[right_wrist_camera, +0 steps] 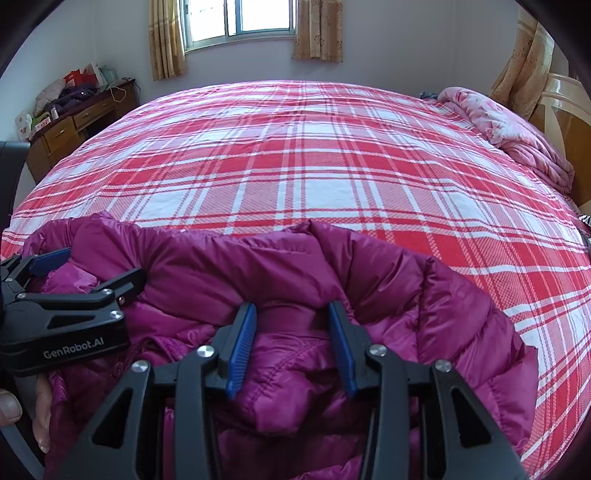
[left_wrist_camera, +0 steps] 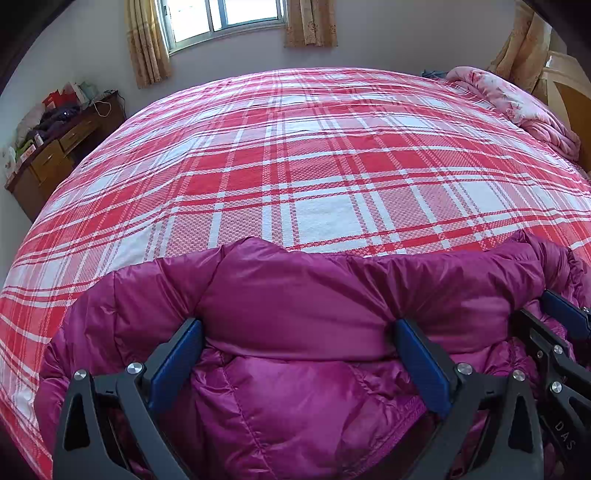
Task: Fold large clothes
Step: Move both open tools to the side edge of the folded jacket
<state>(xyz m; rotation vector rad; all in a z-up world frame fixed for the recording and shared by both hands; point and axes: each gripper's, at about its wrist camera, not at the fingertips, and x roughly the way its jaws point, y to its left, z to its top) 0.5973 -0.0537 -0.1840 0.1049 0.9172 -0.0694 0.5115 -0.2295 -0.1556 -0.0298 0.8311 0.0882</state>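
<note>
I see a big puffy purple-pink quilted jacket (left_wrist_camera: 295, 306) lying at the near edge of a wide bed with a red and white checked cover (left_wrist_camera: 295, 166). The jacket's far edge makes a bumpy line across the cover, and past that line the cover is flat and bare all the way to the far side, so there is lots of room ahead. My left gripper (left_wrist_camera: 297, 332) has black arms and blue pads, and its jaws stand wide apart with a fat fold of the jacket bulging between them; the pads (left_wrist_camera: 177, 365) sit against the cloth on both sides, but I cannot tell if they squeeze it or just rest there. My right gripper (right_wrist_camera: 291, 317) is just beside it, to its right. Its jaws are closer together, with a small band of the jacket's edge between the blue pads (right_wrist_camera: 242, 343), and here too I cannot tell if they pinch it. A hand (right_wrist_camera: 22, 410) shows at the bottom left of the right view, by the left gripper's handle. A folded pink flowery blanket (left_wrist_camera: 517, 103) is piled at the bed's far right corner. A brown wooden desk with drawers (left_wrist_camera: 55, 155) stands off the bed's left edge, with bags and clothes on top. A window with tan curtains (left_wrist_camera: 229, 18) is in the far wall.
</note>
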